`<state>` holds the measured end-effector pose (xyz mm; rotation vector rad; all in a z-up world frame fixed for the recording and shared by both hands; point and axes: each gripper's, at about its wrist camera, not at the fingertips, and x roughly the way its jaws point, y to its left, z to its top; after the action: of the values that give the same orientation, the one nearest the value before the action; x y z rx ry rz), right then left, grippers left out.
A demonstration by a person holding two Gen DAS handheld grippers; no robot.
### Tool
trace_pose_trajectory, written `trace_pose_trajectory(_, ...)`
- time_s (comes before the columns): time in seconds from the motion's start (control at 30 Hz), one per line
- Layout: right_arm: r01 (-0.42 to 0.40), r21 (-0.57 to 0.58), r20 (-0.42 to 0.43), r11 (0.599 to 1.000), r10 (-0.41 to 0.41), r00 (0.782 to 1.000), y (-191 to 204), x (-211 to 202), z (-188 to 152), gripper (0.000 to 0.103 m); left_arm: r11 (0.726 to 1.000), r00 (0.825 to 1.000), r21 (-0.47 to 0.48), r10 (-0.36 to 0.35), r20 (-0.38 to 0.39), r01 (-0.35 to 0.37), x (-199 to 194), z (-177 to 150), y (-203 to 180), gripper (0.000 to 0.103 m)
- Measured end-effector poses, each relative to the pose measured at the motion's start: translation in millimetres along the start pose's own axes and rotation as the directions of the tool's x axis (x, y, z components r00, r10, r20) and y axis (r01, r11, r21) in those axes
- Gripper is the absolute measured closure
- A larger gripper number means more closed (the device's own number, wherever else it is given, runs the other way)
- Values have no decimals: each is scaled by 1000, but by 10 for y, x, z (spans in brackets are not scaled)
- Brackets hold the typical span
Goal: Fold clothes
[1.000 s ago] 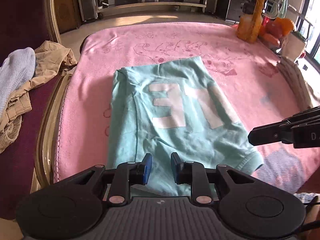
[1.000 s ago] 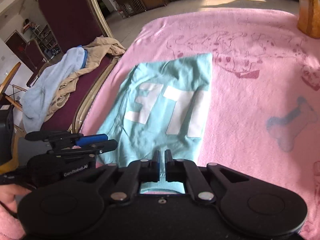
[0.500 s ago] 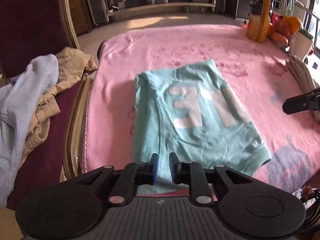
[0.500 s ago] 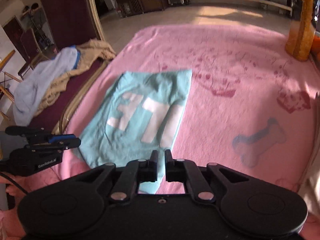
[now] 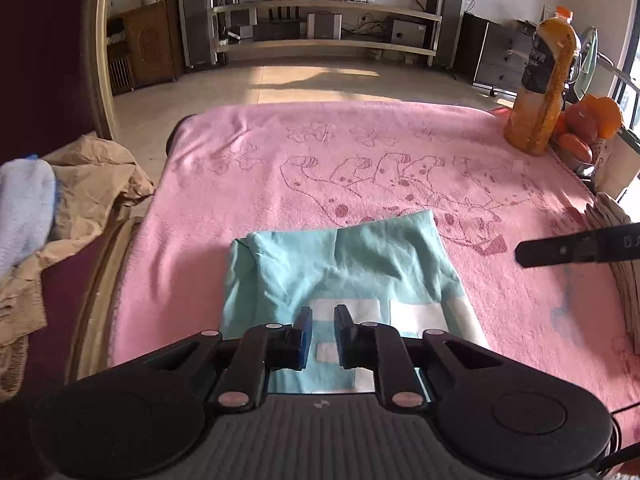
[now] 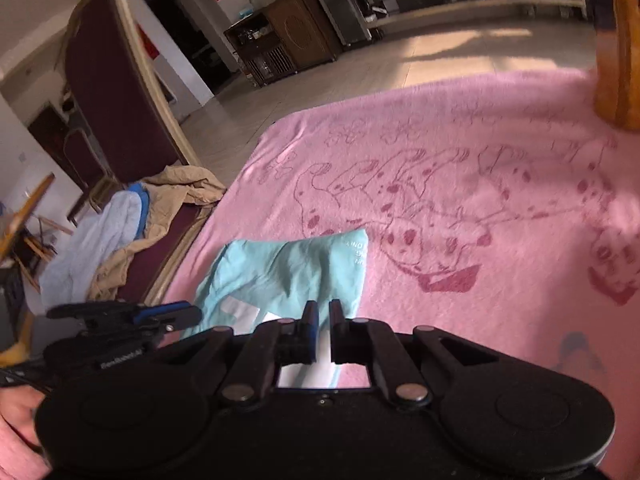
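Since a second ago both grippers are seen carried forward over the teal shirt (image 5: 344, 268), left gripper (image 5: 320, 334) and right gripper (image 6: 324, 330) narrowly parted, nothing visibly pinched, shirt lying on the pink blanket (image 5: 400, 168) narrowed lengthwise, rumpled, further folding judged pending.
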<state>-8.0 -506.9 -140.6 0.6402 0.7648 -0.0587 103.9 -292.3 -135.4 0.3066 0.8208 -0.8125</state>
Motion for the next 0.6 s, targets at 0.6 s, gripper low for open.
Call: trace_pose_trajectory(0.6,-100,497,245,862,-29,969,-891,700,30,98,943,931,-107,329,156,-316,450,310,362,94)
